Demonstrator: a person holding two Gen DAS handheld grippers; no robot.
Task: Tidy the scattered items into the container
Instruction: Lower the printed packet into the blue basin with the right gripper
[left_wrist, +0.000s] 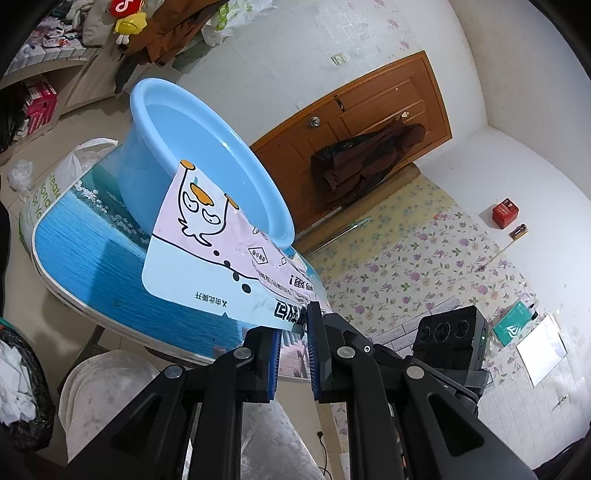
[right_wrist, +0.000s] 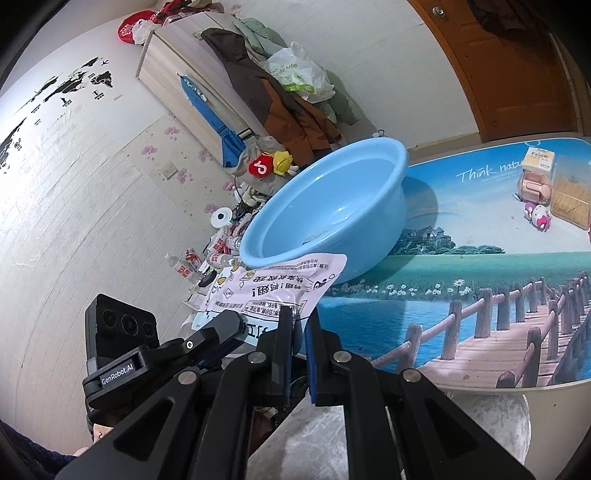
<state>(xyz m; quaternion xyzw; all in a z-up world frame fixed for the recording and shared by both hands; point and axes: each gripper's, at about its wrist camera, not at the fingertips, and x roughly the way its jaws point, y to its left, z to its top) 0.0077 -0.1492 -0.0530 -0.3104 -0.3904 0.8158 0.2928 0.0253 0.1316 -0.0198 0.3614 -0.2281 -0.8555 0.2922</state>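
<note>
Basin (right_wrist: 332, 206), pale blue plastic, standing upright on a table (right_wrist: 461, 302) printed with a lake, meadow and wooden walkway; sits toward the table's far left part in the right wrist view, interior bare apart from a faint mark on the bottom. Behind it, along the far wall, a cupboard draped with brown coats (right_wrist: 280, 99) and a white plastic bag (right_wrist: 295, 74); wooden door (left_wrist: 362, 122) at the right in the left wrist view, with a dark coat hanging on it.

Snack packet (left_wrist: 207, 243), flat, pink and pale blue with a cartoon duck and black printing, held up off the tabletop, its far edge overlapping the basin's near rim. Gripped along its near edge by both tools: left gripper (left_wrist: 295, 325) clamped tight on one part, right gripper (right_wrist: 298, 325) clamped tight on another part, blue pads pressed to the film in each.

At the table's far right corner, well apart from the basin: clear box of cotton swabs (right_wrist: 570, 192), small carton marked "Face" (right_wrist: 539, 158), pink case (right_wrist: 533, 188), little pink cat figure (right_wrist: 537, 218).
</note>
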